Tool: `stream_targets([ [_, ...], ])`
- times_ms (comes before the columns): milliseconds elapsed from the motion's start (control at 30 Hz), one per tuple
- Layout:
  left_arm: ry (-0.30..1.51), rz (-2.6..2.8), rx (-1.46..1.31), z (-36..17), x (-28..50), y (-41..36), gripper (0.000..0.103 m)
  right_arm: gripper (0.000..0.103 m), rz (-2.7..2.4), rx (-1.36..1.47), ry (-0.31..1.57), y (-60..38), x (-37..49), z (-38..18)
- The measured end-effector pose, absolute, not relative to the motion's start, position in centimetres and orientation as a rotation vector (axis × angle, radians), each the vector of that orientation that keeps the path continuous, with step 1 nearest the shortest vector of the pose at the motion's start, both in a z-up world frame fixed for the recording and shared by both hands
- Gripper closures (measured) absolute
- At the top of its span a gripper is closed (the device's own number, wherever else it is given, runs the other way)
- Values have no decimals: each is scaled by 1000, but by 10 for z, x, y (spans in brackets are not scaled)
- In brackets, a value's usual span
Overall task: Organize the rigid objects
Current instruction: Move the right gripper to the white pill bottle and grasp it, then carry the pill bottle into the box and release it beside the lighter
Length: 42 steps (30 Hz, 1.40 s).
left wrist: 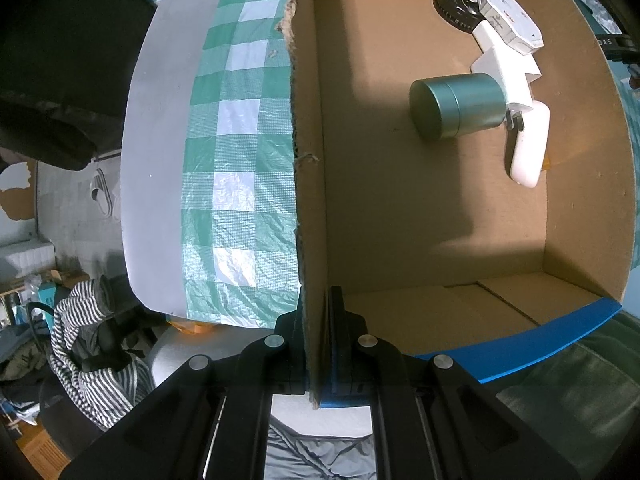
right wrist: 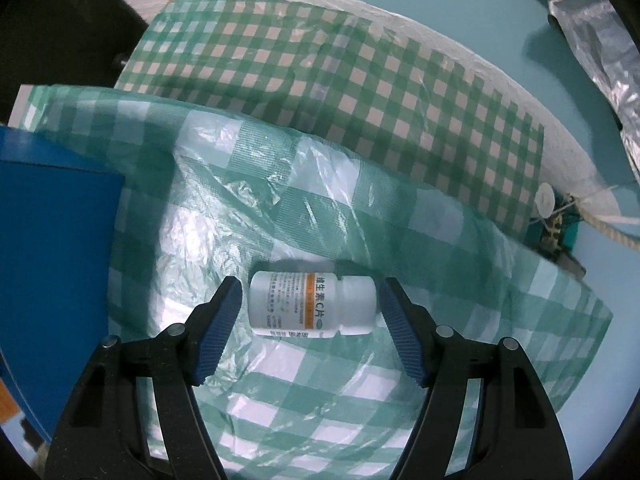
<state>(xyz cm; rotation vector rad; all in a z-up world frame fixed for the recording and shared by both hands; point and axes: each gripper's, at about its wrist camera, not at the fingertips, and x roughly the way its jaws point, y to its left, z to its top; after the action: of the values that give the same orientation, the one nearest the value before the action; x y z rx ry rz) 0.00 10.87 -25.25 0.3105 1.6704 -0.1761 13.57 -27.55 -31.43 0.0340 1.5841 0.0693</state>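
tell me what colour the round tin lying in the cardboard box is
Teal green, a metallic round tin; the left wrist view shows it best.

Blue box cut off by left edge; bottle small print unreadable

white pill bottle lying on its side, label reading 维生素C片; smaller print illegible
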Motion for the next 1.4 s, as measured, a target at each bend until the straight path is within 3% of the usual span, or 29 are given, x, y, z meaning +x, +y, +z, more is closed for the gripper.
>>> stream_targets([
  [100,1672,-178,311,-253,1,109,97,33,78,37,1601,-273,135,-319],
  [167,1673,-180,312,-253,1,110,98,43,80,28,1600,-270,133,-320],
  [333,1672,-182,315,-252,2,111,98,45,79,13,1591,-268,132,-319],
  [667,1669,-186,319,-252,1,110,98,45,120,-37,1564,-257,122,-296],
  [1400,1657,-206,335,-250,0,105,98,45,355,-118,1425,-182,101,-191],
])
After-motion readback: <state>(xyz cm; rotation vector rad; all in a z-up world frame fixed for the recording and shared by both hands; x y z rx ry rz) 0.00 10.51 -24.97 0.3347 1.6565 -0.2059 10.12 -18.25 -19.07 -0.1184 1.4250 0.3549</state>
